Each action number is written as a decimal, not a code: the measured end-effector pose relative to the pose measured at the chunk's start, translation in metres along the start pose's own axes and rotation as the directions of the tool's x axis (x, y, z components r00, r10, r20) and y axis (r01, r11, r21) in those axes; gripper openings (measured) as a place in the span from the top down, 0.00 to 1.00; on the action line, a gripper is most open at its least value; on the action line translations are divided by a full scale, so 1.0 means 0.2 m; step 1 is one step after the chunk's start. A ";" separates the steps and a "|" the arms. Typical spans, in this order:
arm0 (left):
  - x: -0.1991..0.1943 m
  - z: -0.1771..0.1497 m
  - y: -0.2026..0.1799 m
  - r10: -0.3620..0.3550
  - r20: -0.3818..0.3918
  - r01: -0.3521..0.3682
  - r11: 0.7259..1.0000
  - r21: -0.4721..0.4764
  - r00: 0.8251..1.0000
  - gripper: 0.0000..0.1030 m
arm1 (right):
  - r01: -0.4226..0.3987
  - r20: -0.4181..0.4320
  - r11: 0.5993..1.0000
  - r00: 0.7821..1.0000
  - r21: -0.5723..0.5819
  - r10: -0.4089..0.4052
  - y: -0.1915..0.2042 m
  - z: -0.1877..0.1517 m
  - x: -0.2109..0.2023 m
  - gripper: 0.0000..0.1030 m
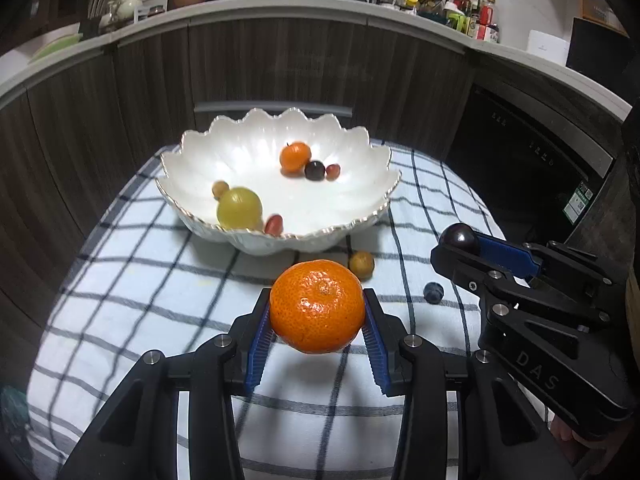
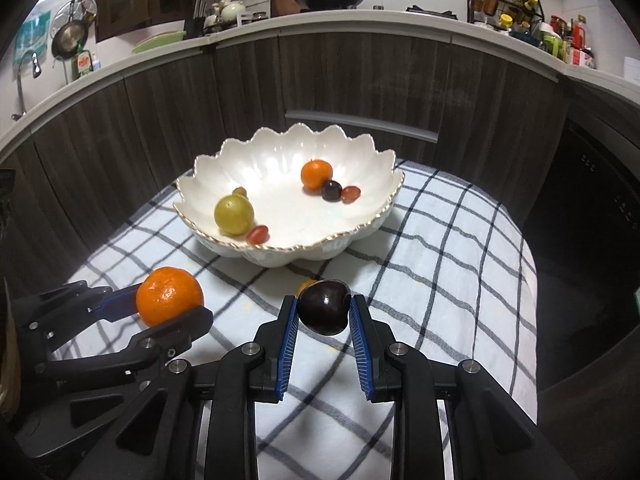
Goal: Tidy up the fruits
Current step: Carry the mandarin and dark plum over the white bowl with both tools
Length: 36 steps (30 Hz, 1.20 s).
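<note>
My left gripper (image 1: pixel 317 312) is shut on a large orange mandarin (image 1: pixel 316 306) and holds it above the checked cloth, in front of the white scalloped bowl (image 1: pixel 360 152). My right gripper (image 2: pixel 323 311) is shut on a dark plum (image 2: pixel 324 306), also short of the bowl (image 2: pixel 372 160). In the left wrist view the right gripper (image 1: pixel 452 246) comes in from the right with the plum (image 1: pixel 459 238). In the right wrist view the left gripper (image 2: pixel 172 300) is at the left with the mandarin (image 2: pixel 170 296). The bowl holds a small mandarin (image 1: pixel 295 156), a yellow-green fruit (image 1: pixel 239 208), a dark plum and small red and brown fruits.
On the checked cloth (image 1: pixel 140 280) lie a small brown fruit (image 1: pixel 362 265) and a blueberry (image 1: pixel 433 292) between bowl and grippers. Dark wooden cabinets (image 1: pixel 280 60) rise behind the table, with a cluttered counter above. An oven front (image 1: pixel 532 152) stands to the right.
</note>
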<state>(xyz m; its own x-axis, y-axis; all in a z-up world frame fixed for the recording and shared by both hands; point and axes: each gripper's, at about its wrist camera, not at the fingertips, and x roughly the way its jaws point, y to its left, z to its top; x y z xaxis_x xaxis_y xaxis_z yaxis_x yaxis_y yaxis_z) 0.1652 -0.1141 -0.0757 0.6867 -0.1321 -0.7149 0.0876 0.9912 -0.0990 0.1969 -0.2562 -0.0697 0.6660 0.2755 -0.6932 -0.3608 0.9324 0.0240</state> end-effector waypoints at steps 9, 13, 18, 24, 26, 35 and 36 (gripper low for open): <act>-0.08 0.07 0.09 0.005 0.034 -0.005 1.000 0.015 0.999 0.59 | 0.004 0.026 1.000 1.000 0.021 -0.005 0.08 0.08 -0.07 0.73; -0.10 0.13 0.14 0.007 0.044 -0.008 1.000 0.021 0.999 0.59 | 0.006 0.028 1.000 1.000 0.031 -0.006 0.11 0.13 -0.07 0.73; -0.10 0.22 0.19 0.012 0.063 -0.014 1.000 0.023 0.998 0.59 | 0.005 0.037 1.000 0.999 0.028 -0.006 0.14 0.20 -0.06 0.73; -0.08 0.32 0.25 0.022 0.075 -0.023 1.000 0.018 0.997 0.59 | 0.018 0.051 1.000 0.998 0.020 -0.019 0.16 0.30 -0.03 0.73; -0.08 0.35 0.25 0.022 0.084 -0.024 0.999 0.029 0.996 0.59 | 0.024 0.053 1.000 0.998 0.015 -0.025 0.16 0.34 -0.02 0.73; -0.02 0.49 0.32 0.025 0.112 -0.028 0.999 0.028 0.993 0.59 | 0.046 0.066 0.999 0.997 0.006 -0.046 0.17 0.48 0.04 0.73; -0.01 0.50 0.32 0.027 0.113 -0.031 0.999 0.029 0.993 0.59 | 0.048 0.064 0.999 0.997 0.003 -0.048 0.17 0.49 0.05 0.73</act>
<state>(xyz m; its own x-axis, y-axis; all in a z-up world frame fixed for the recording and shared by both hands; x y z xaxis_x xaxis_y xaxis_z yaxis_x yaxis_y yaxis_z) 0.2411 -0.0495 -0.0110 0.7660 -0.1033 -0.6345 0.0872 0.9946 -0.0567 0.2560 -0.1985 -0.0046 0.7231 0.2451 -0.6458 -0.3265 0.9452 -0.0068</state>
